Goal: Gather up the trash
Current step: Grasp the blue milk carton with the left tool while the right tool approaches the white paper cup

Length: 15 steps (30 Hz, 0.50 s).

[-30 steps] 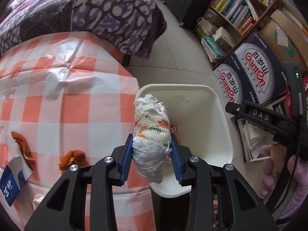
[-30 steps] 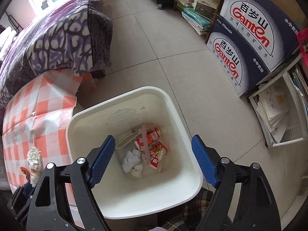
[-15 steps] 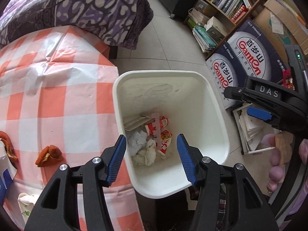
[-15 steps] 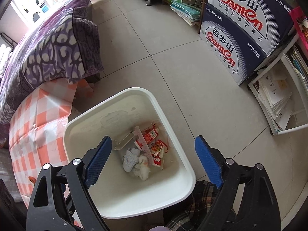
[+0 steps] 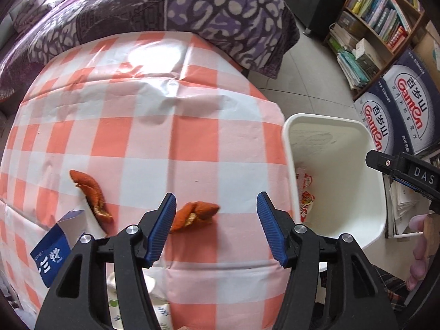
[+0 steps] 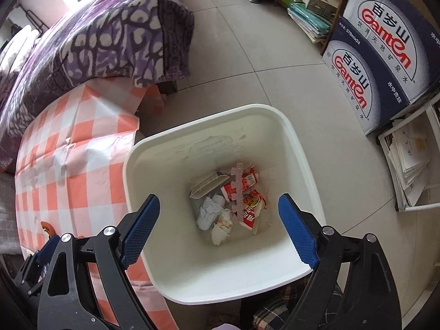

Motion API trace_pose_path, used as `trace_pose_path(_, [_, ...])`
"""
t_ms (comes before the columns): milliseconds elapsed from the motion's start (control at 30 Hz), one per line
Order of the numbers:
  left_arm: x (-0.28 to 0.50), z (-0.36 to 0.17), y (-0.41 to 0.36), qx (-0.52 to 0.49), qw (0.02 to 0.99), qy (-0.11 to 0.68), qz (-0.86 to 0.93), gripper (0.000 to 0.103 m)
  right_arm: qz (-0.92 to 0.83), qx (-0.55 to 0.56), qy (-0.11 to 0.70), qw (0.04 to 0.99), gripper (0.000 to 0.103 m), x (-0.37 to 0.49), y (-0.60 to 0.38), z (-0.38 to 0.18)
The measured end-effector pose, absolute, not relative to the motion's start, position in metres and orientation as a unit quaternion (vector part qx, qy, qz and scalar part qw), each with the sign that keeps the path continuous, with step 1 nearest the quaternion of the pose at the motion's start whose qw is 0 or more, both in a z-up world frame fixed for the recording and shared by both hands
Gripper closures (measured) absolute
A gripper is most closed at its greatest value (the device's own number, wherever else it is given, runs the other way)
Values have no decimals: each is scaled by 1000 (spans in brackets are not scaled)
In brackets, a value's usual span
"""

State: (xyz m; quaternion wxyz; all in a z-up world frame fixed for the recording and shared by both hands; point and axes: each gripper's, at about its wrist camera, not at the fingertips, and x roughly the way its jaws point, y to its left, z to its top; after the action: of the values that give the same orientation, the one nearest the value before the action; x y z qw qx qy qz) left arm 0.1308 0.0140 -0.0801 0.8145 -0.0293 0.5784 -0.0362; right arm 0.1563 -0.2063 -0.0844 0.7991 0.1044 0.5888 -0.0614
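You're holding left gripper wide open, empty, over orange peel; right gripper gaping empty above white bin.

- We count two orange peels on the counter: one between the gripper fingers, another further left.
- We see one blue carton at the counter's near edge.
- We count one white bin on the floor.
- We see two Ganten boxes, stacked.
- In the bin we make out two white wads and two red wrappers; anything beneath is hidden.
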Motion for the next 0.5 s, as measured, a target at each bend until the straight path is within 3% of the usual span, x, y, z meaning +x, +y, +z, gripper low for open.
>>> trace_pose_path(500, [101, -75, 139, 31, 763, 646, -6, 30, 116, -9, 632, 766, 19, 134, -98, -94])
